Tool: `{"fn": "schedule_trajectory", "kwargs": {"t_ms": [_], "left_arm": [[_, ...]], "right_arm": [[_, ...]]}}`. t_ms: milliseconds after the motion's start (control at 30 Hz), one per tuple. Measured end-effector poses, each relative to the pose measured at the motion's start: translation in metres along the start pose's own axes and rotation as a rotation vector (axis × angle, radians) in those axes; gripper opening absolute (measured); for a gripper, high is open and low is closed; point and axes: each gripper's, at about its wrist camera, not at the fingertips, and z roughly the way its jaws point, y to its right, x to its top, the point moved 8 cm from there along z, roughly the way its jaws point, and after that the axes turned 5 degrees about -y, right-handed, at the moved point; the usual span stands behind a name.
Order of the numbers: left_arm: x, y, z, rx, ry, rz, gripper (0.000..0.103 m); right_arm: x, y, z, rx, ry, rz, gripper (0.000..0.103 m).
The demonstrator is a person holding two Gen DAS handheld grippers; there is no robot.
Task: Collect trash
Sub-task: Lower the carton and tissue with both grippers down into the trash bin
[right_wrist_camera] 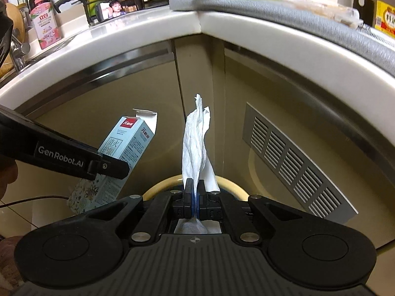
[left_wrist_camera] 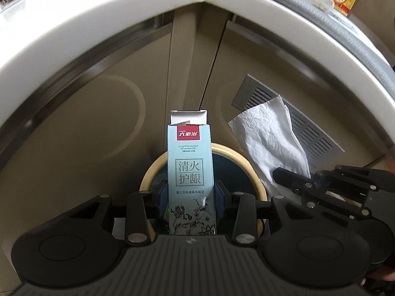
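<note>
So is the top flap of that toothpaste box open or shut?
Open. The toothpaste box, clamped in the left hand-held gripper, has its white top flap standing up; contents cannot be seen.

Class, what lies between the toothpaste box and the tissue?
Nothing: in the right wrist view only cabinet front shows between the toothpaste box and the tissue.

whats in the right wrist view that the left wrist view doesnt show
Only the right wrist view shows the pink soap bottle, the faucet and the phone screen clearly. Only the left wrist view shows the box's front print. Both show the toothpaste box in the left gripper, the tissue in the right gripper, and the bin rim.
</note>
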Motion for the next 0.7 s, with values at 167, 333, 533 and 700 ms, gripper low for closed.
{"fn": "schedule_trajectory", "kwargs": {"t_ms": [167, 333, 533, 700], "left_arm": [[-0.003, 0.001, 0.017, 0.000, -0.057, 0.008, 0.043], [-0.007, 0.003, 0.041, -0.012, -0.132, 0.010, 0.043], [-0.010, 0.002, 0.072, -0.024, -0.222, -0.014, 0.043], [-0.012, 0.003, 0.092, -0.020, -0.270, -0.009, 0.043]], "right_arm": [[-0.004, 0.003, 0.011, 0.010, -0.031, 0.014, 0.002], [-0.008, 0.004, 0.026, 0.011, -0.063, 0.015, 0.002], [-0.017, 0.009, 0.050, 0.018, -0.131, 0.047, 0.002], [-0.024, 0.013, 0.072, 0.021, -0.190, 0.072, 0.002]]}}
